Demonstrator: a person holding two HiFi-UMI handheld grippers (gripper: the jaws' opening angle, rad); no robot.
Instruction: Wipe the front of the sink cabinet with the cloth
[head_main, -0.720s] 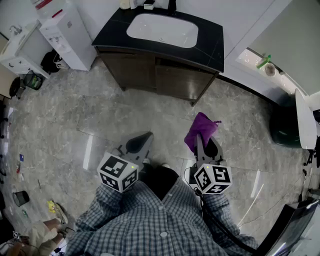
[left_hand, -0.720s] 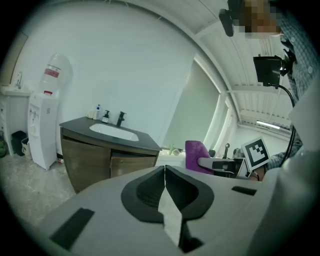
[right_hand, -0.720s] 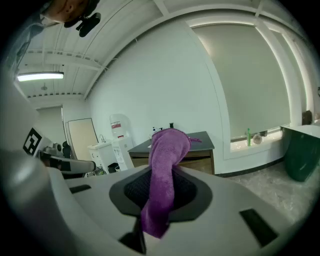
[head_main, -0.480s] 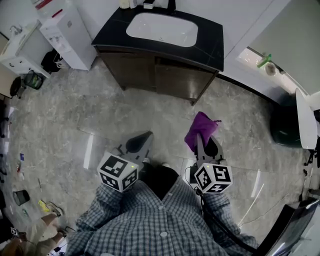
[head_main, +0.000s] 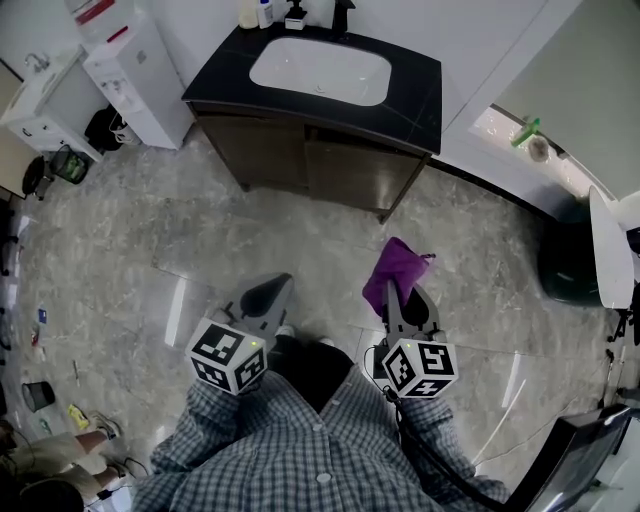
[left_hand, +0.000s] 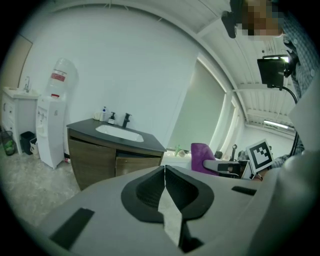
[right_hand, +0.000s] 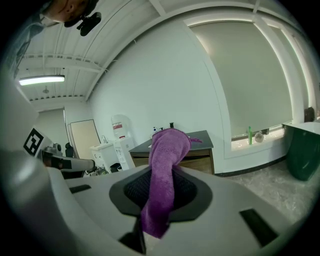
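Pinching the cloth (head_main: 397, 262), the right gripper (head_main: 396, 292) faces the cabinet front (head_main: 300, 165), well apart ahead and slightly left; the left gripper (head_main: 272, 290) has its jaws pressed together, empty.

No legible text, labels or numbers.

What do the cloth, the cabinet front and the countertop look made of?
Cloth: purple, with a fuzzy nap and limp folds, probably microfibre or terry.
Cabinet front: matte brown, faintly streaked, so wood or wood-look laminate.
Countertop: black, smooth and slightly glossy, possibly stone or composite.
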